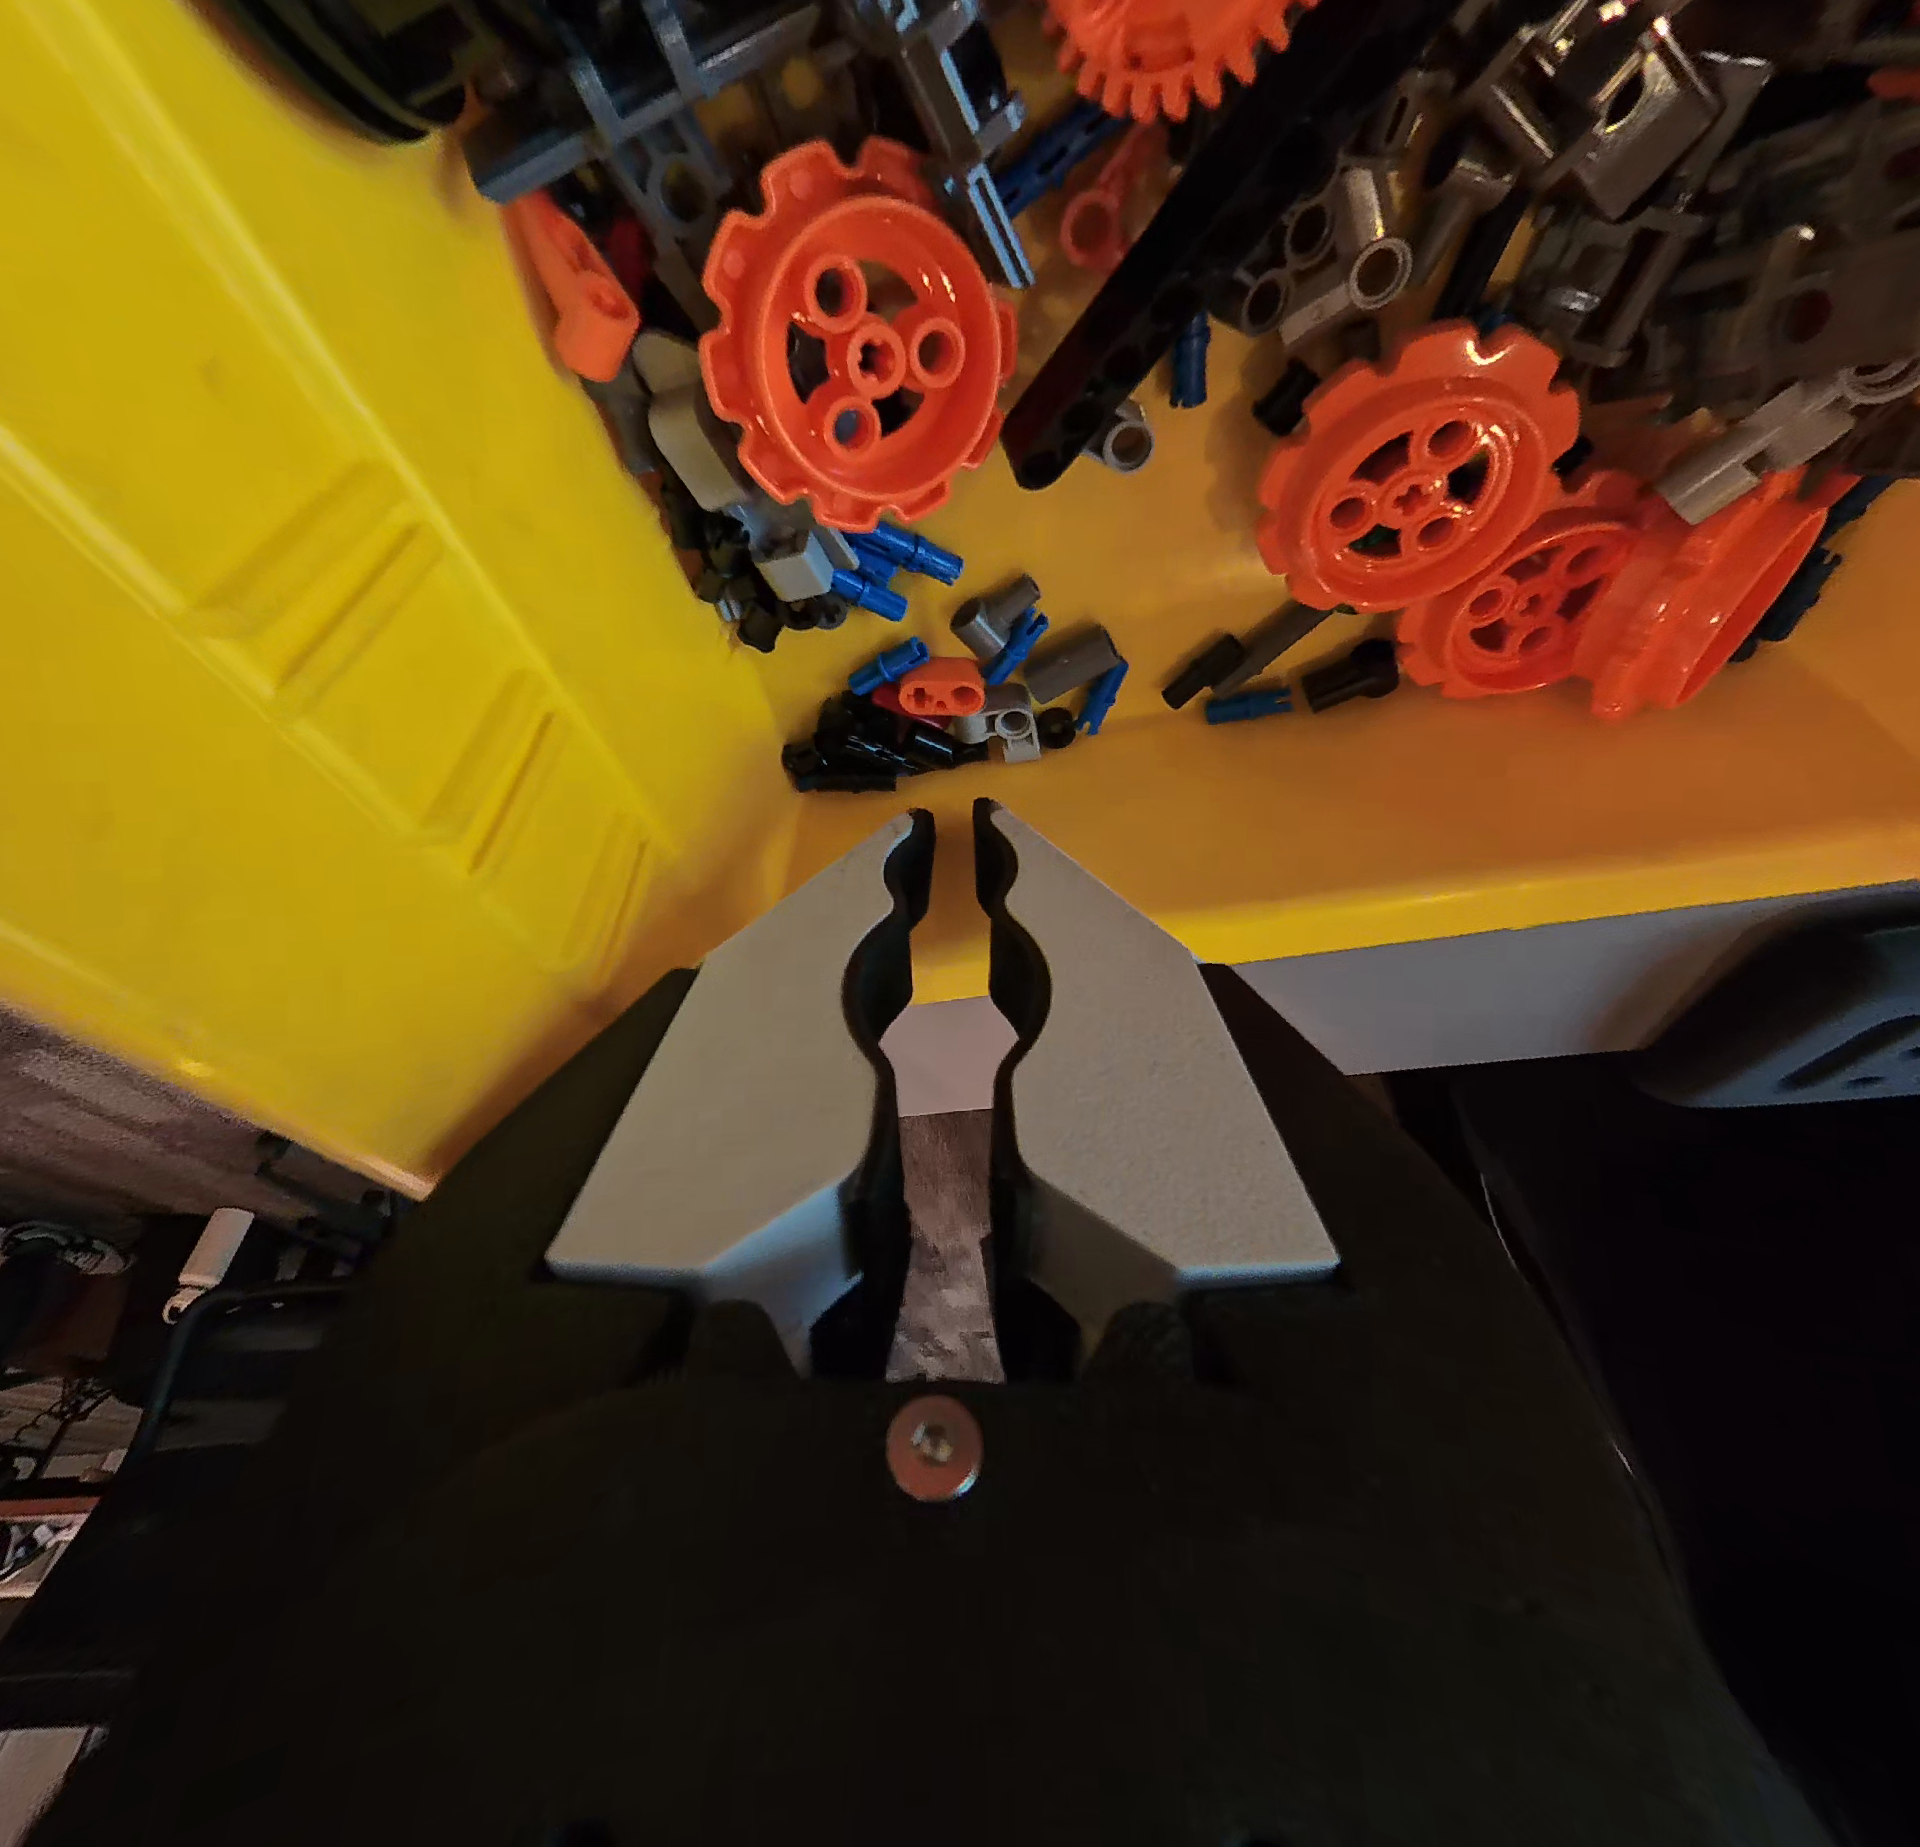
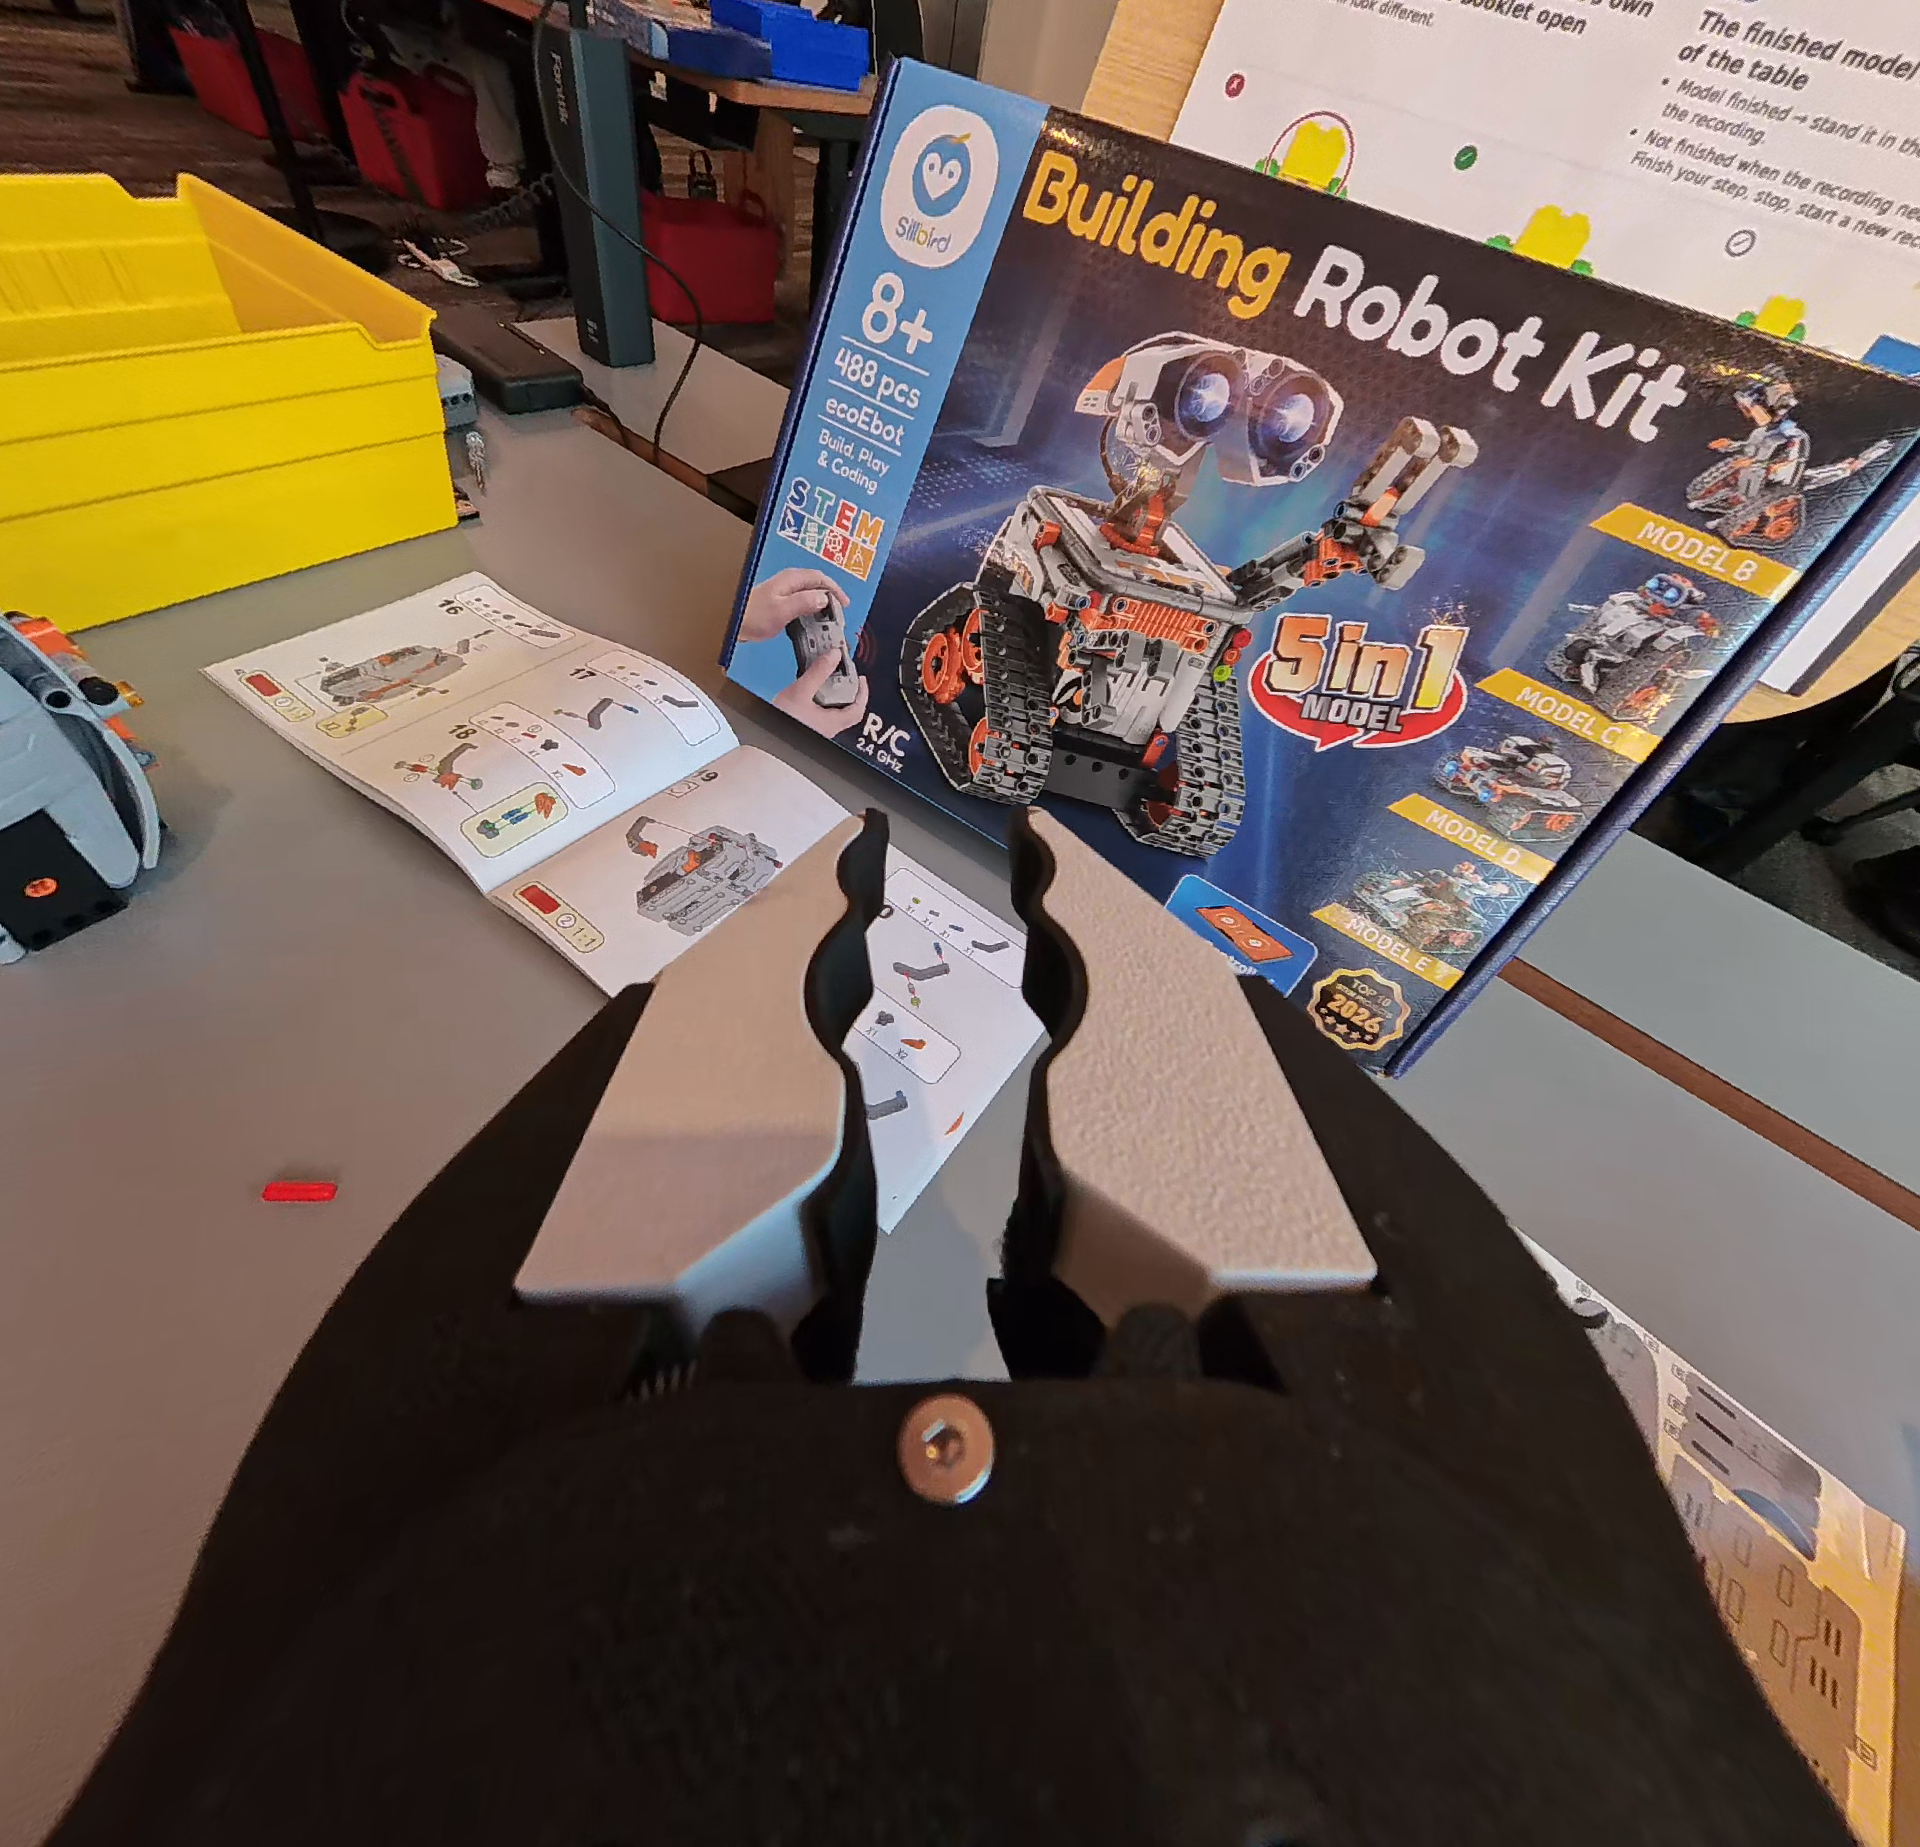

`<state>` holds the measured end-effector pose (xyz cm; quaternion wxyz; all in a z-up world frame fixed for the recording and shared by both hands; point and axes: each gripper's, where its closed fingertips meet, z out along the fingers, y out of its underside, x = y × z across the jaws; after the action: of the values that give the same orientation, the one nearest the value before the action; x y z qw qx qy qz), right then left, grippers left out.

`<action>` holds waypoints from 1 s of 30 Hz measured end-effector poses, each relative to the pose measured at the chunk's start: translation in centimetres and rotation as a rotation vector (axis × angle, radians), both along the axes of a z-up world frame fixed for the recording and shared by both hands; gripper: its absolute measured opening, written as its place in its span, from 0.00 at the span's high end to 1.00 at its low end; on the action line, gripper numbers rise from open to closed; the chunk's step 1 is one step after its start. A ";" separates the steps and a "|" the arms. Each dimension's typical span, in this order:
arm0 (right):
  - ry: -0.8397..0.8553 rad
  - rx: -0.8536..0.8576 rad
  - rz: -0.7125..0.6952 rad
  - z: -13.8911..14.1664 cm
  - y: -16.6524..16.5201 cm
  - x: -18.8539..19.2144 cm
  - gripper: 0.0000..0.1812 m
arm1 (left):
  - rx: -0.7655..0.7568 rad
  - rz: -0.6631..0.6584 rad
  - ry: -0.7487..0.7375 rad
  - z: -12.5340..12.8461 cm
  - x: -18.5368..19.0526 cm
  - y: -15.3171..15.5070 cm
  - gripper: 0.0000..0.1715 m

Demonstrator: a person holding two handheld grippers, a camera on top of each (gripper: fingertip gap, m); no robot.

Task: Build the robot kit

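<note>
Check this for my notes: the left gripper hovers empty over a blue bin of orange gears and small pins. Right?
Not quite. In the left wrist view the bin is yellow. The left gripper does hover empty above orange gears and small pins.

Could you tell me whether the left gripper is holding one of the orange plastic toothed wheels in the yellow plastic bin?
No, the left gripper is nearly closed on nothing, its tips short of the orange toothed wheels in the yellow bin.

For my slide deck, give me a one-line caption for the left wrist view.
Left gripper, nearly closed and empty, hovers over a yellow bin near small loose pins and orange sprocket wheels.
</note>
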<state>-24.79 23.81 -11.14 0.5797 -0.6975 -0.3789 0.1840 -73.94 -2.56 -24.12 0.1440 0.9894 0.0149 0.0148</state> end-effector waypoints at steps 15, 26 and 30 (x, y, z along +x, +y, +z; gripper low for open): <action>-0.036 -0.033 0.013 -1.4 0.1 -0.7 0.87 | -0.006 0.010 0.011 0.0 0.0 0.0 0.99; -0.086 -0.025 0.006 -1.9 0.1 -0.6 0.87 | -0.042 -0.004 0.015 -1.5 -0.2 0.9 0.98; -0.114 -0.033 0.008 -2.5 0.2 -0.8 0.87 | -0.013 -0.006 -0.006 -1.8 -0.1 2.2 0.97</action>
<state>-25.58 23.97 -13.62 0.5446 -0.7150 -0.4110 0.1523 -74.04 -0.39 -25.96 0.1505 0.9884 0.0118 0.0172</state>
